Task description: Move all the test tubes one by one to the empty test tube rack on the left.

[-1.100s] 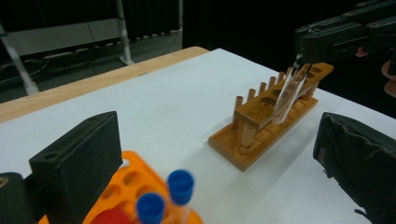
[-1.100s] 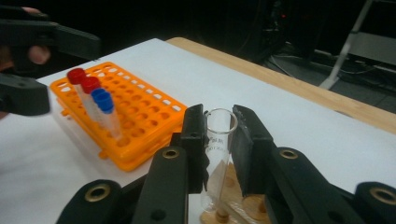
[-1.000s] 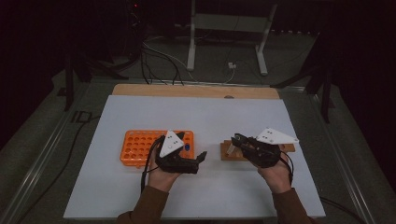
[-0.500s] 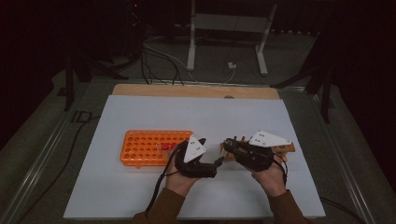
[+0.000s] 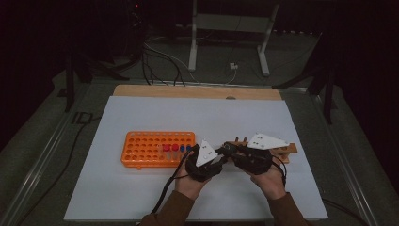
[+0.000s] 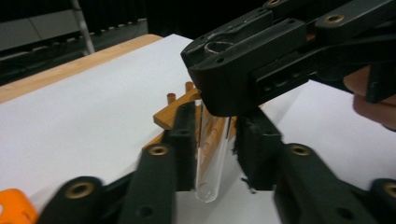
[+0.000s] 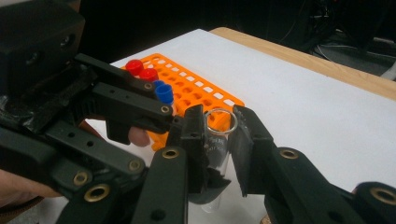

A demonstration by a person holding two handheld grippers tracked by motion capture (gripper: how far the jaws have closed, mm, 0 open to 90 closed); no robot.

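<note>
Item, your right claw [image 7: 218, 140]: jaws drawn in narrow and clamped on a clear glass test tube [image 7: 217, 144], uncapped, its open rim showing just above the pads [image 7: 195, 140] in the right gripper view, its body running down between them. Item, your left claw [image 6: 215, 156]: jaws have just been closing, with the same test tube [image 6: 211, 163] between them; in the left gripper view they now stand narrow to either side of its lower part, rounded bottom sticking out toward the camera; the near-side pad [image 6: 186, 140] looks to lie against the glass, while whether the other pad presses on it you cannot tell from here. Item, position: in the high view the two claws, left [image 5: 221, 157] and right [image 5: 229, 149], meet tip to tip, held above the white desk [image 5: 141, 193], just in front of your hands, so the tube is carried off the surface between both tools. Item, orange rack [image 5: 150, 148]: lies on the desk just to the left of your left claw, many holes, with red-capped tubes [image 5: 170, 148] and a blue-capped tube [image 5: 182, 149] standing at its near right end. Item, wooden rack [image 5: 287, 151]: lies on the desk behind your right hand, pegs rising from it, partly covered by the grey plate [image 5: 266, 141] of the right claw.
</note>
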